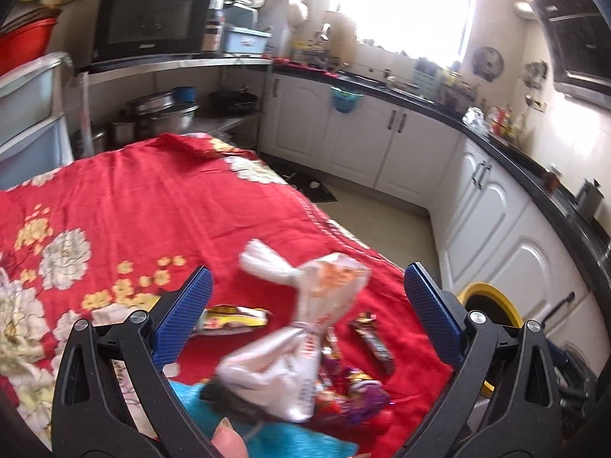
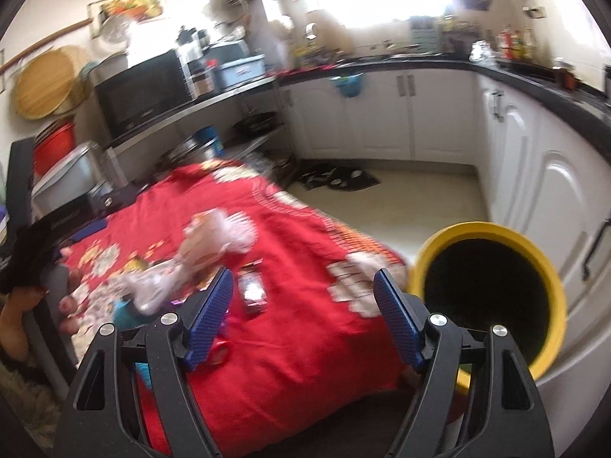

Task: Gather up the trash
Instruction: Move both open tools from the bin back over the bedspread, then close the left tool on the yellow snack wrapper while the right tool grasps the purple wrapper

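My left gripper (image 1: 308, 269) stands wide open over the red flowered tablecloth (image 1: 152, 198). A crumpled white plastic bag (image 1: 298, 343) lies on the cloth ahead of it, and neither blue pad touches it. Around the bag lie a yellow wrapper (image 1: 233, 316), a dark candy wrapper (image 1: 372, 339) and purple wrappers (image 1: 359, 393). My right gripper (image 2: 303, 273) is open with nothing between its pads, above the tablecloth (image 2: 298, 343). The dark wrapper (image 2: 252, 290) sits just beyond its left finger, and the white bag (image 2: 198, 259) lies further left. A yellow bin (image 2: 488, 297) with a dark inside stands off the table's right edge.
A teal cloth (image 1: 290, 435) lies at the table's near edge beside a fingertip (image 1: 229, 439). White cabinets (image 2: 553, 191) under a black counter run along the back and right. A microwave (image 2: 145, 91) sits on a shelf at the left. A dark mat (image 2: 336, 177) lies on the floor.
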The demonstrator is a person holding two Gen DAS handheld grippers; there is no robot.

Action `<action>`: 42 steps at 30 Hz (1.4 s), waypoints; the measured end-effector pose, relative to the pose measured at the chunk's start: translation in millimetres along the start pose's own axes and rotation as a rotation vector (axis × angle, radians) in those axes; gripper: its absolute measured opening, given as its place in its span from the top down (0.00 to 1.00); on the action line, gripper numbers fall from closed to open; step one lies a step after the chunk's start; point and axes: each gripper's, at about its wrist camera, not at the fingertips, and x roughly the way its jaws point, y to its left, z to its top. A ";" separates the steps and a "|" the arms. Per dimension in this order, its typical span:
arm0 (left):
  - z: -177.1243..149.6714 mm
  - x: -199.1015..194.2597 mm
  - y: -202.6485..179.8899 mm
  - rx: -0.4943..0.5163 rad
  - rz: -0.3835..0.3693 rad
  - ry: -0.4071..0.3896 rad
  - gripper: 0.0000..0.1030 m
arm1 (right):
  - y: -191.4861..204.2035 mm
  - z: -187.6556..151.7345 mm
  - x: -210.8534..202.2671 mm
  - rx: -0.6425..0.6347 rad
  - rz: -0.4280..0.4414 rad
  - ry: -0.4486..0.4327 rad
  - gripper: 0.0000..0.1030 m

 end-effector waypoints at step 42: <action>-40.6 100.2 131.5 -0.273 0.028 0.265 0.53 | 81.1 -25.2 88.1 -0.062 0.215 0.237 0.79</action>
